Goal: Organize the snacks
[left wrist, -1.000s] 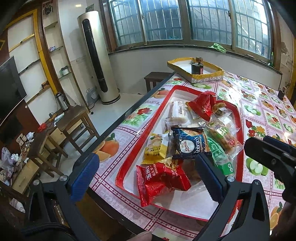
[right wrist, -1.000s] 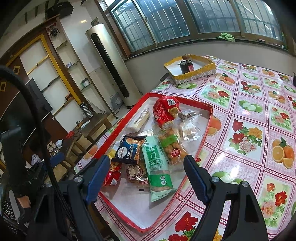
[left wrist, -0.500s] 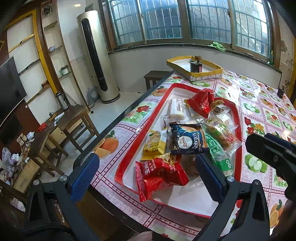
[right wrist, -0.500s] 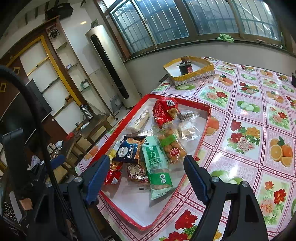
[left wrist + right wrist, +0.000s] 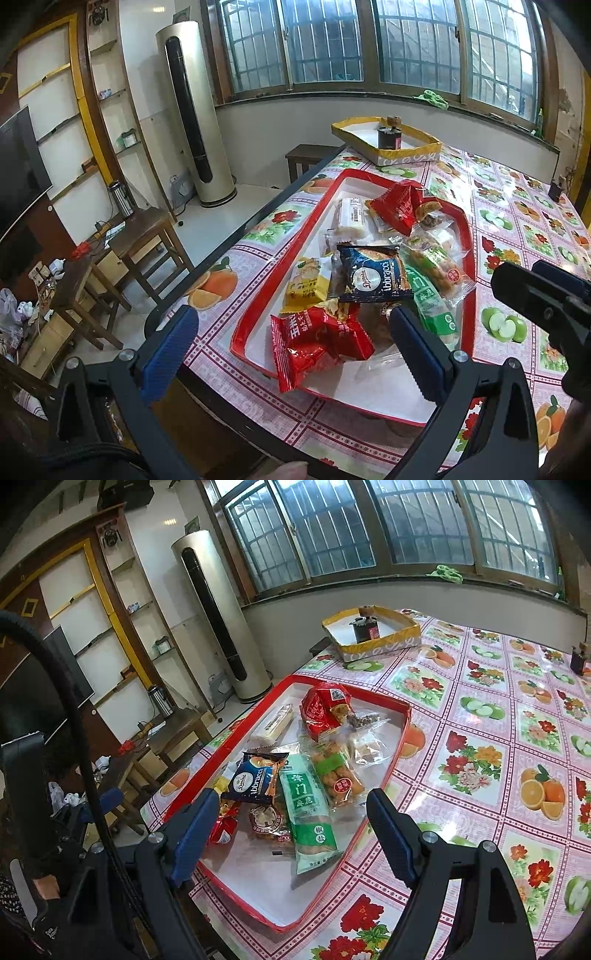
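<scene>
Glossy plastic tray [image 5: 400,723], shiny tablecloth [image 5: 491,738]

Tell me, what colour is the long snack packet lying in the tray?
Green, with white writing; clearest in the right wrist view.

- My red-rimmed white rectangular tray [image 5: 400,716] lies flat near the table's left edge.
- Crinkly plastic snack packets [image 5: 308,801] are heaped loosely inside it.

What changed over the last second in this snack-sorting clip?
Little changed: both views shifted slightly as the left gripper and the right gripper drifted a bit above the red-rimmed white tray. Neither took hold of anything; both remain open. The snack packets, including the long green one, lie as before.
</scene>
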